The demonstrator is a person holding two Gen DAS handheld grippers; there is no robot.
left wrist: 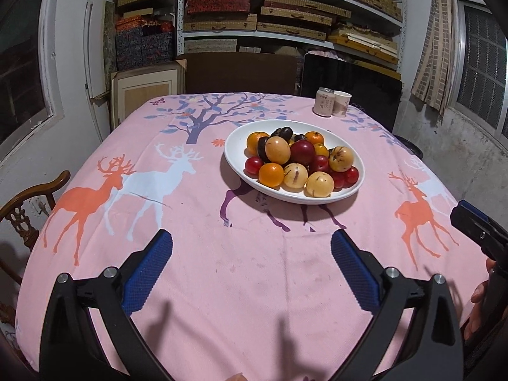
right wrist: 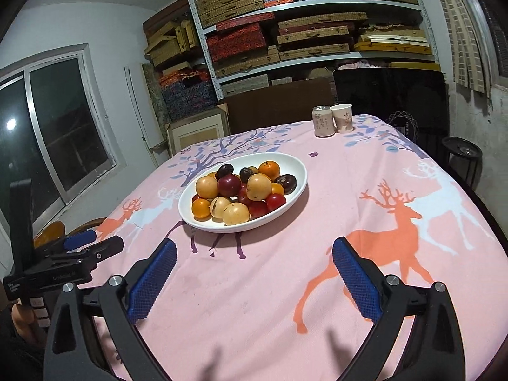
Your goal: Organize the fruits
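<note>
A white oval bowl (left wrist: 236,155) stands on the pink deer tablecloth (left wrist: 222,270), heaped with several fruits: oranges (left wrist: 270,175), red plums (left wrist: 302,152), dark plums (left wrist: 282,132) and pale yellow fruits (left wrist: 277,150). My left gripper (left wrist: 252,246) is open and empty, above the cloth in front of the bowl. In the right wrist view the bowl (right wrist: 298,165) lies ahead and to the left; my right gripper (right wrist: 254,254) is open and empty above the cloth. The left gripper also shows at that view's left edge (right wrist: 81,244).
A drink can (left wrist: 324,101) and a paper cup (left wrist: 342,103) stand at the table's far right. A wooden chair (left wrist: 28,203) is at the left edge. A black panel (left wrist: 349,95) and shelves of boxes (left wrist: 285,9) stand behind the table.
</note>
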